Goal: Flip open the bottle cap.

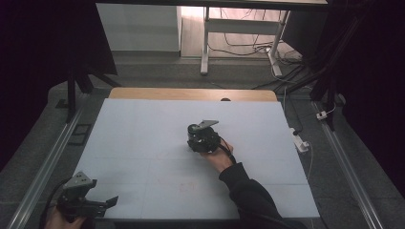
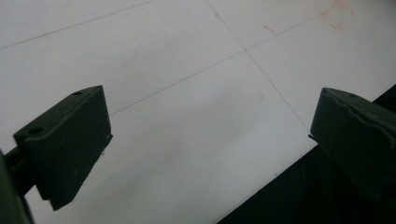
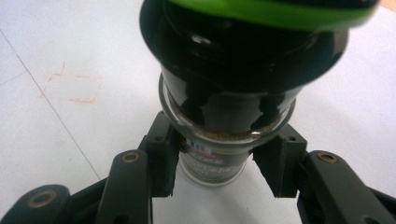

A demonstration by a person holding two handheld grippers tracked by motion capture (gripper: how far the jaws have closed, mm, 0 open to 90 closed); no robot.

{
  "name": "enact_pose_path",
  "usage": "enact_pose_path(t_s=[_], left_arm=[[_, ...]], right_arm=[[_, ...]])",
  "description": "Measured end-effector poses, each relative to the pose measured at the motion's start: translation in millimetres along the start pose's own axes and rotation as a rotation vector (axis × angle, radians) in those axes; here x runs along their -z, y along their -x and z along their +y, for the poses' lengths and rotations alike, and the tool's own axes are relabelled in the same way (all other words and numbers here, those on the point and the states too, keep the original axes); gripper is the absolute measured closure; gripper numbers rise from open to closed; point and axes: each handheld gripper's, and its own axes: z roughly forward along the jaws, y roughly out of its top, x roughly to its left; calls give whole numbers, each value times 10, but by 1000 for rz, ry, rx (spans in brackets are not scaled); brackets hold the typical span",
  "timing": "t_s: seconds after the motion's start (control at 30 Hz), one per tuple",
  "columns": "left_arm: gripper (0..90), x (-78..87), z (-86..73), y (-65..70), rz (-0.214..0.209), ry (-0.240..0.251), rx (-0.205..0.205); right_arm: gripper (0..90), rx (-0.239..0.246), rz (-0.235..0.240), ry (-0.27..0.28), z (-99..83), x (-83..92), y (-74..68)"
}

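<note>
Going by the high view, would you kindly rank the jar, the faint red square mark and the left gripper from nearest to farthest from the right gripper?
1. Jar: clamped between the jaws of the right gripper, mid-table.
2. Red square mark: on the white table top, toward the near edge.
3. Left gripper: at the near left corner, jaws open.

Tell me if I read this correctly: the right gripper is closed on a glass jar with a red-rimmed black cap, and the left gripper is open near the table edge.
Not quite: the black cap has a green rim, as the right gripper view shows. The rest holds: the right gripper is closed on the glass jar, and the left gripper is open near the table edge.
</note>
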Motion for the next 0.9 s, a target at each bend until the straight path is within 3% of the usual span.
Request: enact_pose_path(t_s=[0.2,0.63,0.9], left_arm=[[0,5,4,-4,-6,4,-1],[0,-18,75,-6,-3,46,-49],[0,-82,152,-18,-51,65,-95]], right_arm=[[523,1,6,6,-5,-3,9],[523,9,14,9,-13,-5,21],[522,13,19,10,-15,-5,27]])
